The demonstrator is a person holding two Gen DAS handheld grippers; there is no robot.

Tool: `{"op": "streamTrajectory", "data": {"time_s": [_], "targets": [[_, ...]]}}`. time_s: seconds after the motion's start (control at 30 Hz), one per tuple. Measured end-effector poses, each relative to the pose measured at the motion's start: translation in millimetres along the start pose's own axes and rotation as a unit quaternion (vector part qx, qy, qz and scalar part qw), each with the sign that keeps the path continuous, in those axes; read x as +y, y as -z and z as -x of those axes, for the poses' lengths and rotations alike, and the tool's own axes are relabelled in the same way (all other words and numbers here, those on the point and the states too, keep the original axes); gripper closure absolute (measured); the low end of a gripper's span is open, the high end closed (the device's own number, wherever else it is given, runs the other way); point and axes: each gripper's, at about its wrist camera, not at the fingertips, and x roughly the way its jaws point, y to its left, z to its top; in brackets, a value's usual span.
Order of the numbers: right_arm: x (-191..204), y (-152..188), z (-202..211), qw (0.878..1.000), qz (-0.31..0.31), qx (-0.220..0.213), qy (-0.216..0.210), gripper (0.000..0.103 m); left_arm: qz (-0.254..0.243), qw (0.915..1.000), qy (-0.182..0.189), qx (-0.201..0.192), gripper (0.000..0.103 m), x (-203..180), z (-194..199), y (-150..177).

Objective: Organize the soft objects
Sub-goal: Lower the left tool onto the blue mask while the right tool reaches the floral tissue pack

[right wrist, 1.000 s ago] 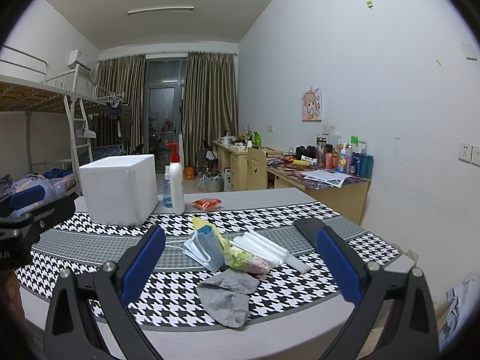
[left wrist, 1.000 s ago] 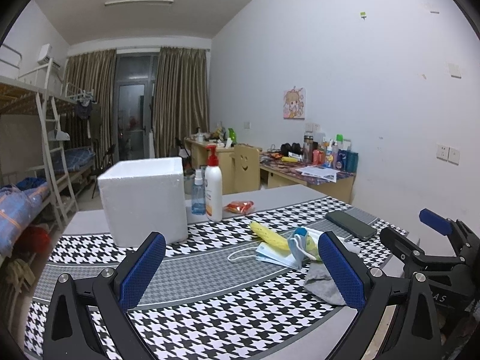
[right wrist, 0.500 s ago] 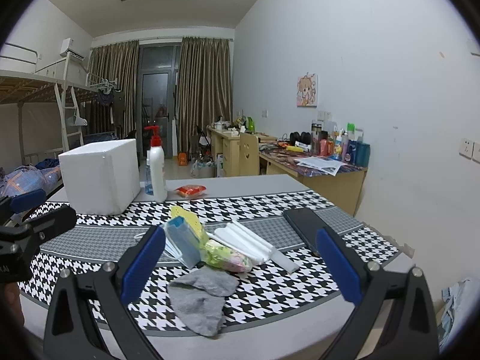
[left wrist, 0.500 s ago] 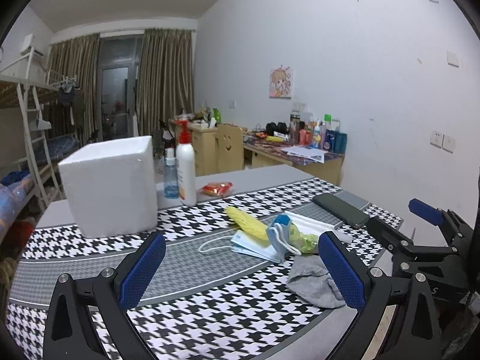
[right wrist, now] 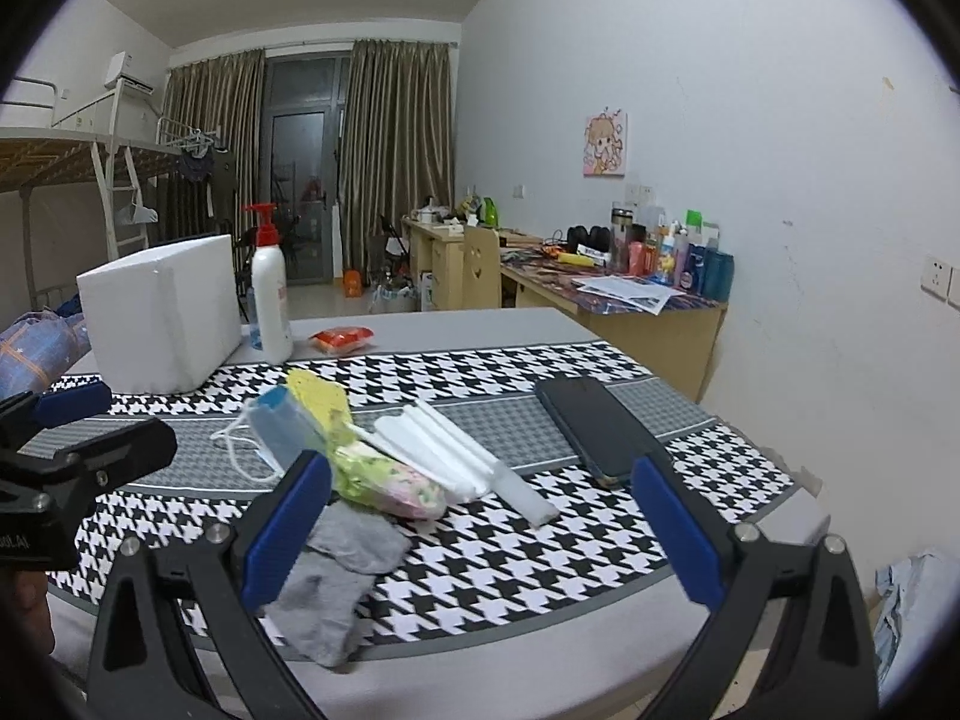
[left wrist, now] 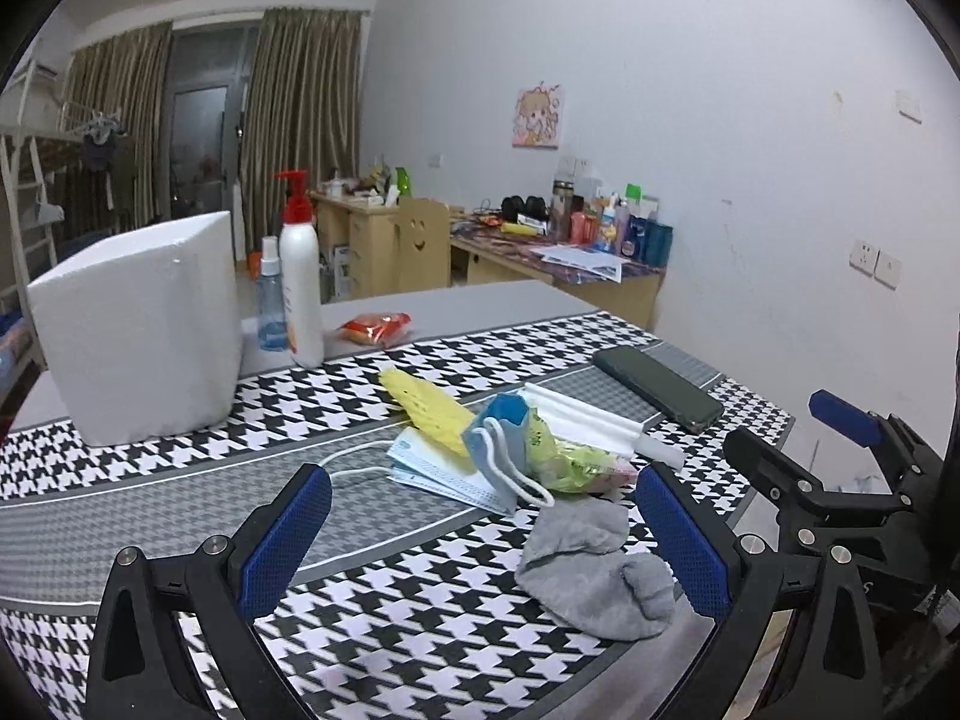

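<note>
A crumpled grey sock (left wrist: 591, 570) (right wrist: 342, 576) lies near the front edge of the houndstooth-covered table (left wrist: 180, 480). Behind it sit a stack of blue face masks (left wrist: 444, 471) (right wrist: 279, 426), a yellow cloth (left wrist: 429, 408) (right wrist: 318, 399), a green and pink soft packet (left wrist: 570, 459) (right wrist: 384, 480) and folded white cloth (left wrist: 588, 420) (right wrist: 444, 444). My left gripper (left wrist: 478, 477) (right wrist: 114, 420) hangs open just in front of the pile. My right gripper (right wrist: 480, 465) (left wrist: 780, 423) is open too, with the sock beside its left finger. Neither holds anything.
A white foam box (left wrist: 138, 324) stands at the back left, with a pump bottle (left wrist: 300, 294), a small spray bottle (left wrist: 270, 306) and a red snack packet (left wrist: 375, 327) beside it. A dark phone (left wrist: 657, 387) (right wrist: 594, 426) lies right of the pile. Desks line the far wall.
Both grippers have come closer to the pile, which looks larger now. The right gripper has shifted rightward, so the sock sits by its left finger. Nothing on the table moved.
</note>
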Motion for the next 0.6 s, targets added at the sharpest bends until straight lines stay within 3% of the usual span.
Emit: {"op": "streamTrajectory", "data": {"time_s": [0.6], "targets": [[-15.2, -6.6, -38.8, 0.999, 0.004, 0.034, -0.008, 0.001, 0.03, 0.9983, 0.005, 0.049, 0.003, 4.0, -50.3, -4.8]]}}
